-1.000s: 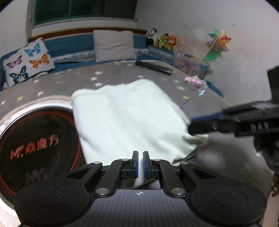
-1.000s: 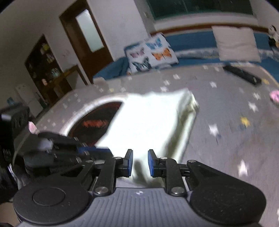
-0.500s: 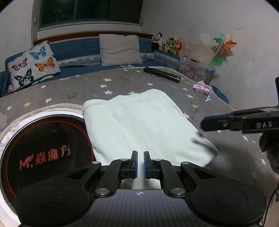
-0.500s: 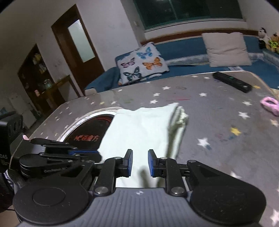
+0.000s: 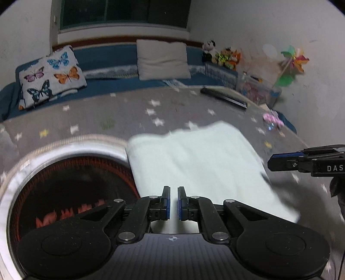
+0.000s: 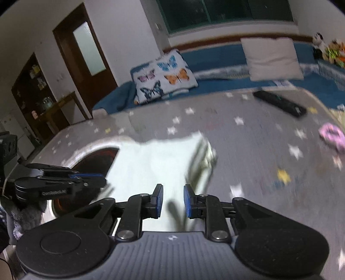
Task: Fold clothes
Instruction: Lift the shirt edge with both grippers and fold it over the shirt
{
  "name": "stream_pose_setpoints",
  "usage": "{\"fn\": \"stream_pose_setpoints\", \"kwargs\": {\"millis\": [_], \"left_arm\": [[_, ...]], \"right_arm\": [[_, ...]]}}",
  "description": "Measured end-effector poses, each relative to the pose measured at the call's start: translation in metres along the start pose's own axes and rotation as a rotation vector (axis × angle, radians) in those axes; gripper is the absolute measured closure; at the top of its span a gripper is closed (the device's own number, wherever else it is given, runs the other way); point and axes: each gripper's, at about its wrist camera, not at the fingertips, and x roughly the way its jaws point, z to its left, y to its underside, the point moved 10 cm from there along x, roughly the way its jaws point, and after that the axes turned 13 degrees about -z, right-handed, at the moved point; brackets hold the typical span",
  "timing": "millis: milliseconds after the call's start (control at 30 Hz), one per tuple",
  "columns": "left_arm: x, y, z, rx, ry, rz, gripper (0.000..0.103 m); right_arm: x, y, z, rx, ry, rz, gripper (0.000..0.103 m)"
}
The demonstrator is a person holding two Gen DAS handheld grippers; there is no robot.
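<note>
A pale folded cloth lies on the starry grey cover, just right of a round black-and-red mat; a black remote lies beyond the cloth. Above the cloth's near edge, the left gripper is parted by a narrow slit and the right gripper by a moderate gap, both empty.

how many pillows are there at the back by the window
2. The butterfly pillow leans at the left end of the blue bench; the plain beige pillow stands to its right, under the window. Others could sit outside the views.
</note>
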Motion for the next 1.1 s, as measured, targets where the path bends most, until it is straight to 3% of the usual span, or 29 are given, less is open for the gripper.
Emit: {"fn": "stream_pose_setpoints", "kwargs": {"millis": [100,300,467,633,933,1100], "left_arm": [[0.017,-0.011,0.008,-0.022,-0.014,-0.006,0.095],[0.050,-0.015,0.026,-0.046,-0.055,0.011,0.095],[0.059,-0.010,0.031,-0.079,-0.038,0.030,0.095],[0.055,-0.019,0.030,-0.090,-0.041,-0.003,0.093],[0.060,-0.016,0.041,-0.087,-0.088,0.018,0.092],[0.044,-0.017,0.033,-0.058,-0.079,0.010,0.085]], "right_arm": [[0.019,-0.014,0.008,-0.019,-0.018,-0.015,0.073],[0.059,-0.022,0.003,-0.021,-0.003,-0.008,0.073],[0.080,-0.008,-0.020,0.006,0.026,0.042,0.074],[0.076,-0.011,-0.021,-0.002,0.026,0.029,0.073],[0.073,-0.014,-0.016,-0.048,0.044,0.032,0.072],[0.059,-0.015,0.003,-0.097,0.014,0.031,0.069]]}}
